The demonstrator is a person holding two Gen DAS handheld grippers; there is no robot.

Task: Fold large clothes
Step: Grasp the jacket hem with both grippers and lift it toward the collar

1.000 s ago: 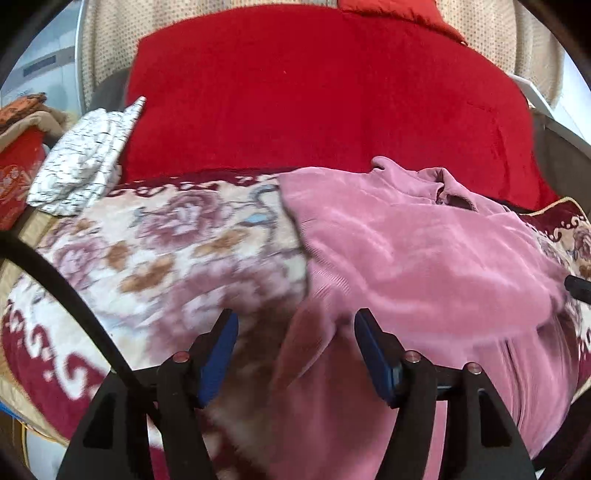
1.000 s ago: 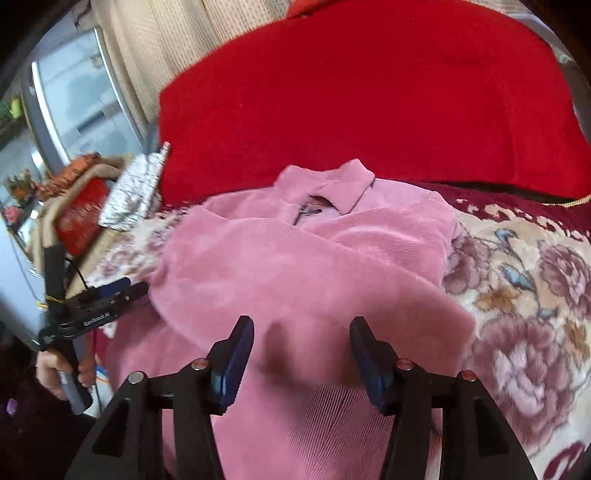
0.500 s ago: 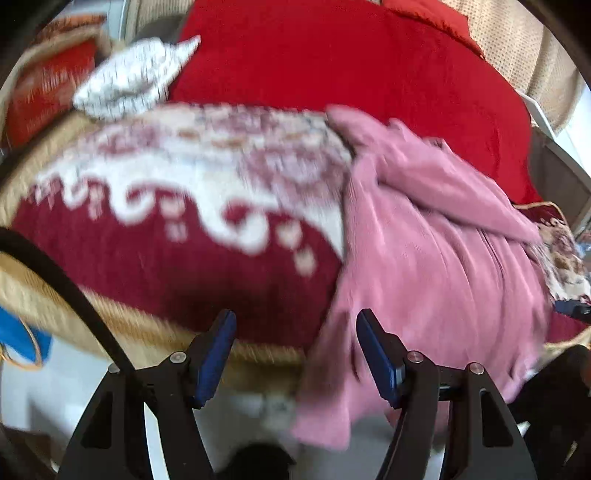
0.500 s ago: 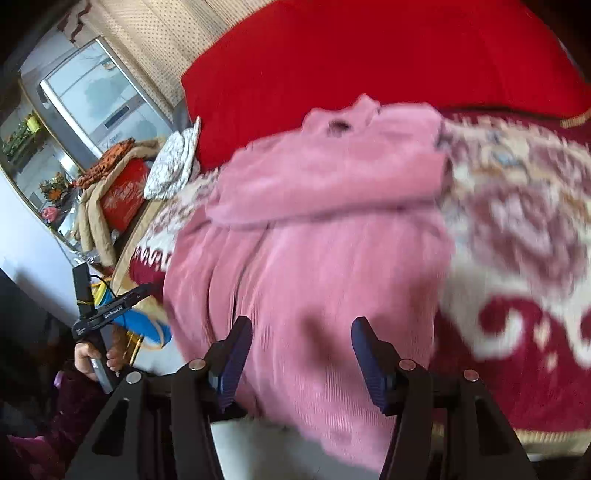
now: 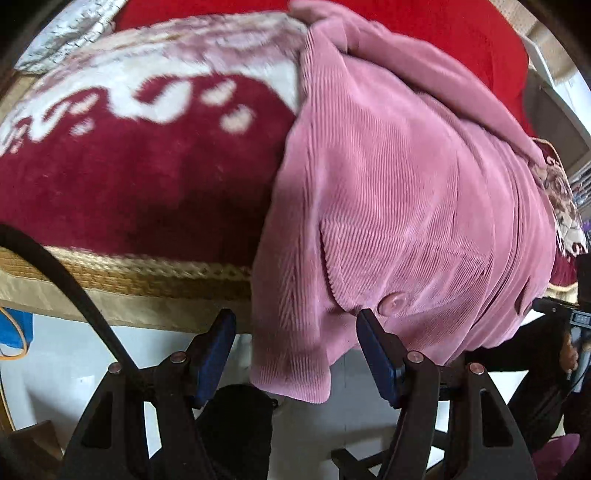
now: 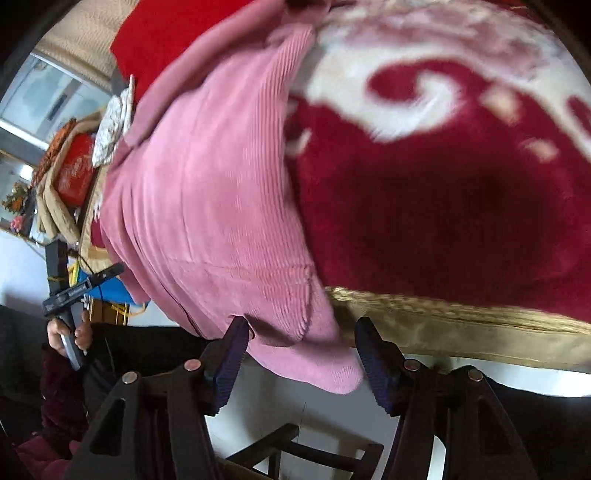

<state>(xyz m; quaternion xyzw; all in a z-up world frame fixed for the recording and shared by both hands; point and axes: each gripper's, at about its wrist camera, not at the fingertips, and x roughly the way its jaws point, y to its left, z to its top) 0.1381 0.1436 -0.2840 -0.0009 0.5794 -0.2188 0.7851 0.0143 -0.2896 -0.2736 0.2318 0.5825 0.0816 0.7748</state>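
Two claws are in play, both angled steeply down at the hanging hem of a pink corduroy jacket (image 5: 399, 206). The jacket lies across a dark red blanket with cream swirls (image 5: 140, 155), its lower part draped over the blanket's gold-trimmed front edge and dangling above the pale floor (image 5: 66, 354).

On the left wrist view, the left claw (image 5: 295, 354) stands spread, blue pads well apart. The jacket's bottom corner hangs right between them, closer to the right-hand pad, and neither pad is pressing on the cloth. A pocket flap and a pink button (image 5: 393, 303) sit just above that pad. Up top, a bright red cushion (image 5: 461, 40) backs the blanket, and a white patterned cloth (image 5: 70, 33) peeks in at the upper left.

Over to the right wrist view: the right claw (image 6: 299, 350) is opening, pads apart, with the jacket's other bottom corner hanging between them. The cloth brushes close by the left-hand pad, but nothing shows a pinch. The same jacket (image 6: 214, 192) runs up and away over the blanket (image 6: 443, 206), and the gold fringe runs just behind the right-hand pad.

At the far left of this view, a hand (image 6: 70, 334) grips the handle of the other tool, low beside the bed's edge. A dark wooden stool (image 6: 306, 454) sits on the floor below.
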